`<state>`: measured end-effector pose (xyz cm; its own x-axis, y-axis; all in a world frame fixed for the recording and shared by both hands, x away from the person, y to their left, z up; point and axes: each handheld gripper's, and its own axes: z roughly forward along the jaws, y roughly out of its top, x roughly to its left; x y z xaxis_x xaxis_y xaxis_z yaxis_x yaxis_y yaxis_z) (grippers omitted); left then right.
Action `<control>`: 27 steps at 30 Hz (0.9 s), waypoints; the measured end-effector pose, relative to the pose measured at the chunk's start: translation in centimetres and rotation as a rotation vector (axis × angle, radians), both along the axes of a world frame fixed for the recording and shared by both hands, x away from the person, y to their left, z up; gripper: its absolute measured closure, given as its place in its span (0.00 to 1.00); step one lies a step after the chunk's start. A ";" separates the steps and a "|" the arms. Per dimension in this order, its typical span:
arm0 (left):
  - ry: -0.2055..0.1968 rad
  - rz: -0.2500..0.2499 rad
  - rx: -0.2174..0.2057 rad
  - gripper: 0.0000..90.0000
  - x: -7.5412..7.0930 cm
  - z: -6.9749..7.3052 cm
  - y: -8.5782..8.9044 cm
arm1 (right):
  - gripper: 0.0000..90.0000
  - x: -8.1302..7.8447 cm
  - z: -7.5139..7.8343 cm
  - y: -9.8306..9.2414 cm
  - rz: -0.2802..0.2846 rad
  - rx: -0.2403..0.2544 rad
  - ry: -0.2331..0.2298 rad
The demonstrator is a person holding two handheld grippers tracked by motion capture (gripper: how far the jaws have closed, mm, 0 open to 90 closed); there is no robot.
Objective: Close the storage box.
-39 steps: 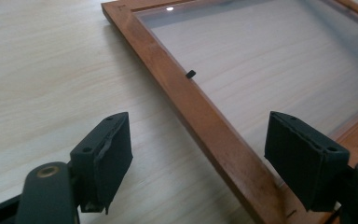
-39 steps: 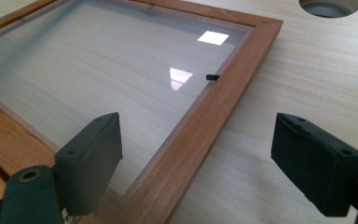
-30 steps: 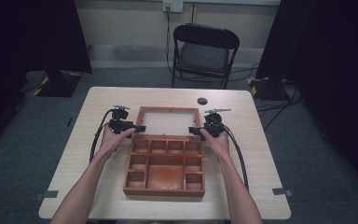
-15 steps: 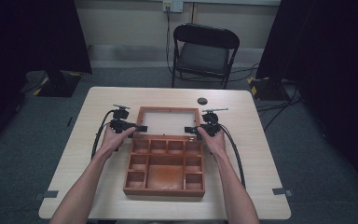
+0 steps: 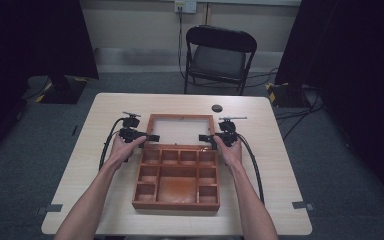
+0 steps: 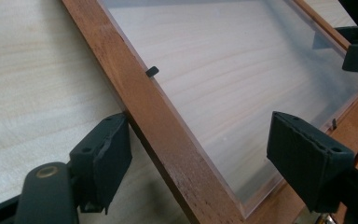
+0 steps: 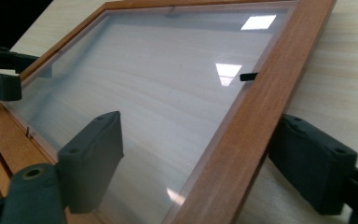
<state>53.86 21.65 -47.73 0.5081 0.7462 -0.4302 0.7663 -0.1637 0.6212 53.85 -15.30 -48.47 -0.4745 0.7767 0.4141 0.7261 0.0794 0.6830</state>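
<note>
A brown wooden box (image 5: 175, 205) with several compartments sits mid-table. Its glass-paned lid (image 5: 180, 118) lies open and flat behind it. My left gripper (image 5: 152, 137) is at the lid's left rail (image 6: 168, 135). In the left gripper view (image 6: 205, 154) its jaws straddle that rail, one pad (image 6: 102, 156) at the outer edge and the other over the glass, open. My right gripper (image 5: 203, 138) straddles the right rail (image 7: 242, 130). In the right gripper view (image 7: 200, 158) its jaws have just been closing around the rail, with a gap left on the glass side.
A small black round object (image 5: 216, 108) lies on the table behind the lid. A black folding chair (image 5: 220, 55) stands beyond the far edge. Cables trail from both grippers along the forearms. Bare tabletop (image 5: 280, 170) lies to either side of the box.
</note>
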 end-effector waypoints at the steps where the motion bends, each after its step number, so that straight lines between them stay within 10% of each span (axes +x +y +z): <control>1: -0.009 0.001 0.009 0.24 0.0 0.1 0.0 | 0.26 -0.1 0.2 -0.1 -0.006 0.003 -0.016; 27: -0.141 -0.006 0.073 0.38 -1.2 2.9 -0.3 | 0.42 -1.1 3.1 -0.8 -0.028 0.025 -0.147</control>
